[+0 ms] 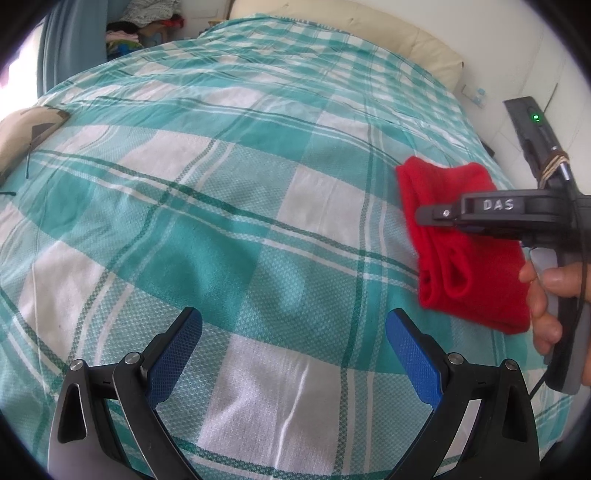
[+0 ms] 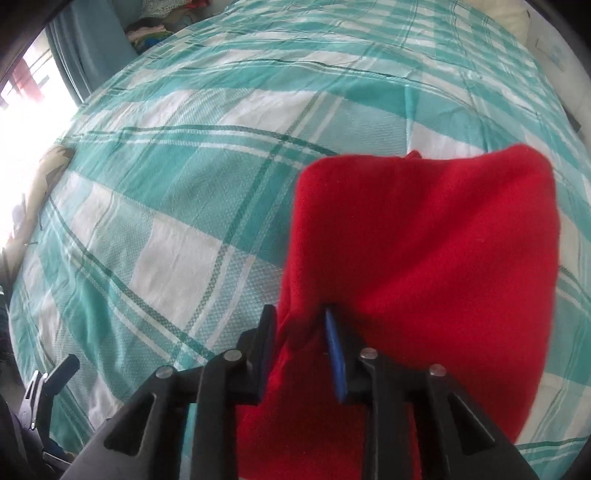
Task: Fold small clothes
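A small red garment [image 1: 461, 266] lies folded on the checked teal and white bedsheet [image 1: 221, 184], at the right in the left wrist view. My right gripper [image 2: 299, 317] points steeply down at its near edge. A ridge of the red garment [image 2: 424, 240] stands between the two fingers, which are parted, with one blue pad [image 2: 334, 354] bare beside the cloth. From the side, the right gripper [image 1: 432, 216] reaches over the garment, held by a hand [image 1: 543, 295]. My left gripper [image 1: 293, 325] hovers open over bare sheet, left of the garment, with nothing between its fingers.
A patterned pillow [image 1: 26, 133] lies at the bed's left edge. A cream headboard cushion [image 1: 369, 26] runs along the far side. A pile of clothes [image 1: 140, 26] sits beyond the far left corner, beside a blue curtain [image 1: 70, 48]. A white wall is at the right.
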The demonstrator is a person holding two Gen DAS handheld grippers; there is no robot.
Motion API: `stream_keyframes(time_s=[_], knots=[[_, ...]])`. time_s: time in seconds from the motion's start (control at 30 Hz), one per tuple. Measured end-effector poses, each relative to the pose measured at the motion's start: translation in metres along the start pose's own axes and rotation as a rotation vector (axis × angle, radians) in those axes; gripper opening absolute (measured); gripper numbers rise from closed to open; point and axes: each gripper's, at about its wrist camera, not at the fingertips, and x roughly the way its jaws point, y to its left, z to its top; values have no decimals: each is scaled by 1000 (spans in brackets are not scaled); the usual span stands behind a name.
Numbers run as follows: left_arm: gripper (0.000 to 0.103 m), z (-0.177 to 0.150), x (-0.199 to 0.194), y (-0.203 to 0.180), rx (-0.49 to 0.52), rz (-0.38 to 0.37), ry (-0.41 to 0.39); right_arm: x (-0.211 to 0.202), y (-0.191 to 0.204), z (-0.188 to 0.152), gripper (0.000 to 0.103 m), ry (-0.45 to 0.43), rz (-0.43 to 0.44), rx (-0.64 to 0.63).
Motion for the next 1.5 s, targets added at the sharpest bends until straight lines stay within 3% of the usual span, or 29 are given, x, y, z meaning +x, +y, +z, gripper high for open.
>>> stream_keyframes(time_s=[0.13, 0.23, 0.33, 0.57, 0.77, 0.87, 0.93, 1.03, 1.1, 1.23, 1.33, 1.43, 1.5], knots=[[100, 2, -2, 0, -5, -3, -10, -55, -11, -7, 45, -146, 175, 49], [100, 2, -2, -4, 4, -7, -12, -84, -13, -17, 56, -216, 118, -3], [100, 0, 1, -7, 18, -1, -6, -77, -4, -32, 58, -220, 28, -105], [100, -5, 8, -2, 3, 26, 13, -21, 32, -92, 59, -159, 144, -277], [100, -2, 4, 3, -24, 5, 6, -73, 14, -124, 59, -313, 162, -297], [100, -2, -6, 0, -35, -61, -23, -107, -23, -136, 61, -380, 126, -232], [100, 4, -5, -10, -51, -199, -26, -121, -58, -140, 67, -412, 77, -152], [100, 30, 18, -40, -57, -377, 65, -125, -118, -131, 72, -415, 37, 3], [100, 50, 40, -65, -29, -460, 114, -118, -155, -118, 72, -390, 92, 124], [100, 73, 94, -107, 53, -405, 248, -93, -193, -87, 73, -352, 255, 285], [100, 80, 113, -122, 129, -319, 269, -64, -200, -67, 72, -288, 377, 353], [100, 87, 116, -123, 137, -280, 244, -35, -191, -52, 72, -245, 398, 362], [100, 87, 120, -121, 121, -286, 243, -21, -180, -44, 71, -224, 356, 334]])
